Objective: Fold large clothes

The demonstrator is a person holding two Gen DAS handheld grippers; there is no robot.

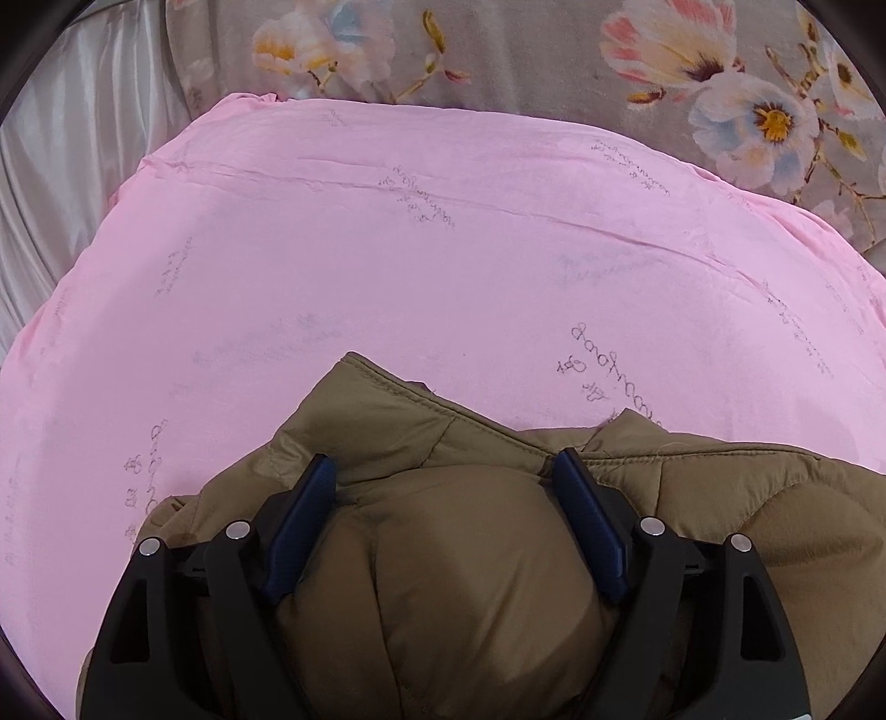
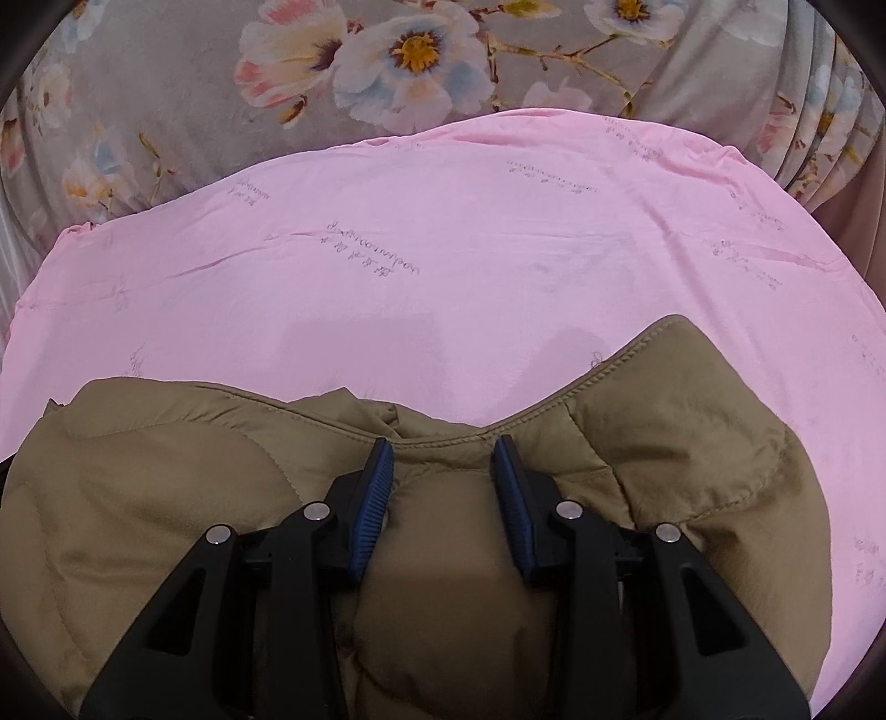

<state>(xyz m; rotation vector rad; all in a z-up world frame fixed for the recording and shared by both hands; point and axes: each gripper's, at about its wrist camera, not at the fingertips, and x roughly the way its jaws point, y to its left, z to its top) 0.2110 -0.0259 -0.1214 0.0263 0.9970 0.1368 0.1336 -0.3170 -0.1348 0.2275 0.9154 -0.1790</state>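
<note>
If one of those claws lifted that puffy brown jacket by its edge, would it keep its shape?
Probably not. The brown jacket looks soft and quilted, bulging between the right claw, so it would likely droop. Its puffiness suggests lightness for its bulk. The smooth shell may slide on the pink sheet.

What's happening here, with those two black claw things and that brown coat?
A person is folding a padded brown jacket on a pink sheet spread over a flowered bedcover, using a handheld gripper in each hand. The left gripper has its jaws spread wide, with a puffy bulge of jacket between them. The right gripper stands narrower, squeezing a fold just behind the jacket's stitched edge.
</note>
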